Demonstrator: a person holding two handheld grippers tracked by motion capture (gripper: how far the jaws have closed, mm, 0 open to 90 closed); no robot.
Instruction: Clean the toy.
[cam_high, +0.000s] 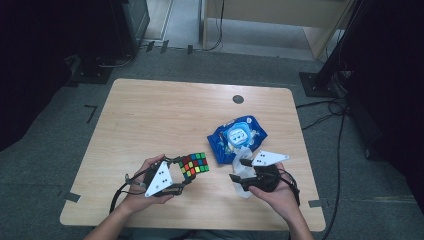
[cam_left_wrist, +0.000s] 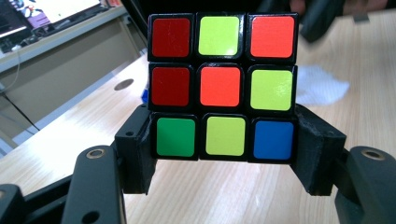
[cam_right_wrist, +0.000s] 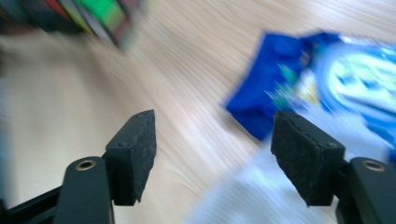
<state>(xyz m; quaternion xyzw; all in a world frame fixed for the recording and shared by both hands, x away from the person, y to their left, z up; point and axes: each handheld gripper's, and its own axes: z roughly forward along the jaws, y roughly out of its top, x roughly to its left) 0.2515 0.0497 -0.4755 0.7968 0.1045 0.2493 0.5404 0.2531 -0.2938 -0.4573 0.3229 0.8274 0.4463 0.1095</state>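
Note:
My left gripper (cam_high: 184, 174) is shut on a scrambled Rubik's cube (cam_high: 194, 165) and holds it just above the front left of the wooden table (cam_high: 150, 115). In the left gripper view, the pads clamp the bottom row of the cube (cam_left_wrist: 223, 86) from both sides. My right gripper (cam_high: 241, 171) stands open to the right of it, over a crumpled white wipe (cam_high: 243, 187). In the right gripper view, bare wood shows between the pads (cam_right_wrist: 137, 149), and the white wipe (cam_right_wrist: 243, 196) lies blurred below them. A blue pack of wipes (cam_high: 237, 136) lies just beyond.
A small dark round cap (cam_high: 238, 99) sits in the table's far right part. Black stands (cam_high: 325, 75) and cables (cam_high: 340, 145) are on the floor to the right. The table's front edge is close under both hands.

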